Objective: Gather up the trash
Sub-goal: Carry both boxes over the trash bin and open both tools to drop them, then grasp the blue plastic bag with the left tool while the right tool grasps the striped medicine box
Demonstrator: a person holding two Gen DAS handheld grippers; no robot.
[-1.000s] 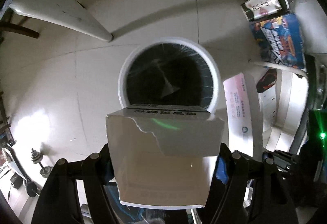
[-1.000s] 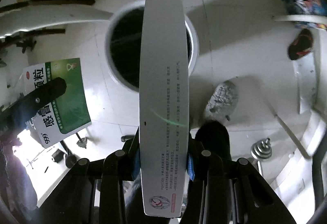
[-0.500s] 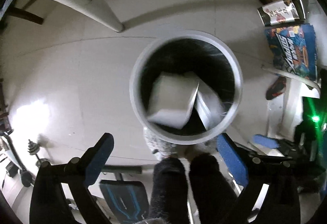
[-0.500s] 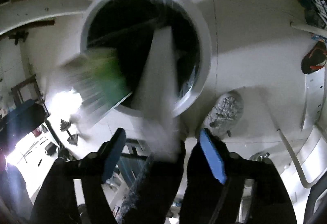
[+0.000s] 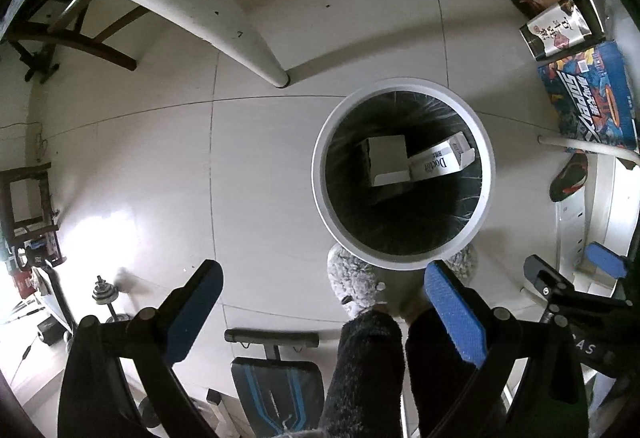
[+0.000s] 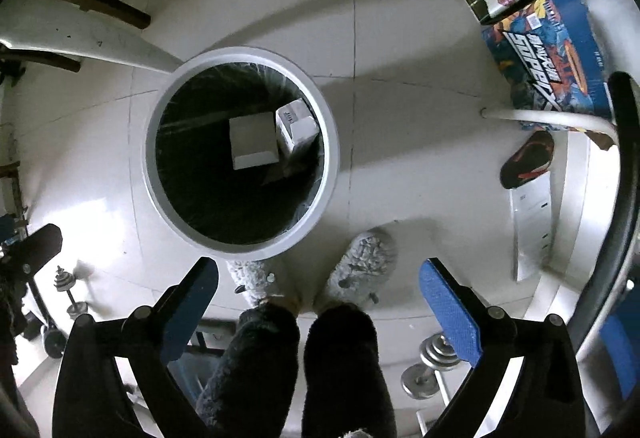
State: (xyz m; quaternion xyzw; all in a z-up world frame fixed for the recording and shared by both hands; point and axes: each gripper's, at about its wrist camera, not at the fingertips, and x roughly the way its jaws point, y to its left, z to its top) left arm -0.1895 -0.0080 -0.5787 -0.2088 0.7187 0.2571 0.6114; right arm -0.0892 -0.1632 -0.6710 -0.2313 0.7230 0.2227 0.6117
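A round white trash bin (image 5: 402,260) with a black liner stands on the tiled floor; it also shows in the right wrist view (image 6: 240,244). Inside lie a white box (image 5: 387,160) and a long white carton (image 5: 438,161), which the right wrist view shows as the white box (image 6: 254,143) and the carton (image 6: 298,126). My left gripper (image 5: 322,278) is open and empty above the bin's near rim. My right gripper (image 6: 318,274) is open and empty, to the right of the bin.
The person's grey slippers (image 6: 362,266) and dark trouser legs (image 6: 340,366) stand by the bin. A white table leg (image 5: 224,22), a chair (image 5: 76,34), a blue printed box (image 5: 588,98), dumbbells (image 6: 430,362) and a weight bench (image 5: 276,382) surround it.
Both grippers opened and let go their boxes, which fell into the bin and now lie at its bottom. Both grippers have drawn back from over the bin.
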